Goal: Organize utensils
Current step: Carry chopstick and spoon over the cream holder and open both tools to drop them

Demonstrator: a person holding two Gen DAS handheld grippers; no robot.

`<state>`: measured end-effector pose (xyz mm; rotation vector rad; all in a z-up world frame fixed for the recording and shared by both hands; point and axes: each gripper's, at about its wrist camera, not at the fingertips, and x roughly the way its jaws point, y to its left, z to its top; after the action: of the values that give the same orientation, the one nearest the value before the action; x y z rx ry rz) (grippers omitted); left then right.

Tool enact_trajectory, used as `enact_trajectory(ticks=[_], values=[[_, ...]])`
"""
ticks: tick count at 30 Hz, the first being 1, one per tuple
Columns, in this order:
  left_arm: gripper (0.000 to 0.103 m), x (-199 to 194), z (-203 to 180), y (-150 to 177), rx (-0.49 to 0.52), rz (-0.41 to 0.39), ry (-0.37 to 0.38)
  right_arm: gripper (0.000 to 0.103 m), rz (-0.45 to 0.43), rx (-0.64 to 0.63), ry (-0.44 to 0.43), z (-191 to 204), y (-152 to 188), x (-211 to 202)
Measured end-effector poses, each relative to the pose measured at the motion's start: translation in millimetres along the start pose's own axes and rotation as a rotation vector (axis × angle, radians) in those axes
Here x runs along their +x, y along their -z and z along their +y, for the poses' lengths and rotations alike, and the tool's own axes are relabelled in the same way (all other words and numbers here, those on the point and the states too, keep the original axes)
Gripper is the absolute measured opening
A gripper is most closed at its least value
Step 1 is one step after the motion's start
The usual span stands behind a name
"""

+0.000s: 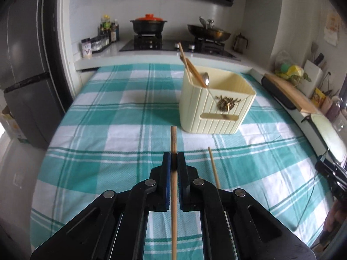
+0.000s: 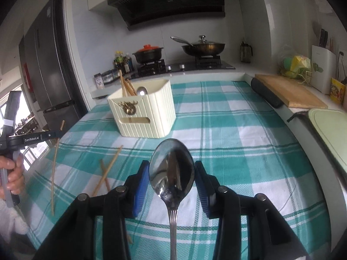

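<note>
At left, the left gripper [image 1: 174,162] is clamped on a wooden chopstick [image 1: 173,139] that juts forward between its blue pads, above the teal-checked tablecloth [image 1: 108,130]; a loose chopstick [image 1: 213,166] lies on the cloth just beside it. Ahead stands the cream utensil holder [image 1: 216,108], already containing chopsticks and a spoon in one compartment. At right, the right gripper [image 2: 172,173] frames a metal spoon [image 2: 172,169], its bowl upright between the pads; whether the fingers are pressing it or standing slightly apart cannot be told. To finish well, each utensil probably needs tilting tip-down over the holder's open top and lowering inside before release, one hand at a time so the tools do not collide. Two crossed chopsticks [image 2: 106,173] lie on the cloth, apparently waiting. Behind, a stove with an orange-lidded pot [image 1: 149,23] and a wok [image 2: 202,47] sit well apart.
</note>
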<state>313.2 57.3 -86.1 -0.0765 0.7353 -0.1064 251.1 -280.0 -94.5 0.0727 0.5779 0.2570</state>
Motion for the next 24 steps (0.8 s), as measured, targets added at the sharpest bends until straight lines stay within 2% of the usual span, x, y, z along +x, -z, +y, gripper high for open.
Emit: enact_trajectory(ticks=[4,9,17,24], values=[[0.004,-33,5,-3,-0.015,-0.065,0.027,0.042,-0.059,-0.028,-0.008,9,-6,-21],[0.004,-55,9,-9,-0.033,-0.11,0.058,0.042,-0.1,-0.033,-0.017,15,-13,-34],[0.004,-54,12,-23,-0.051,-0.117,0.08,0.042,-0.125,-0.039,-0.035,18,-37,-35],[0.004,-59,11,-55,-0.055,-0.128,0.126,0.042,-0.123,-0.042,-0.081,20,-82,-22]])
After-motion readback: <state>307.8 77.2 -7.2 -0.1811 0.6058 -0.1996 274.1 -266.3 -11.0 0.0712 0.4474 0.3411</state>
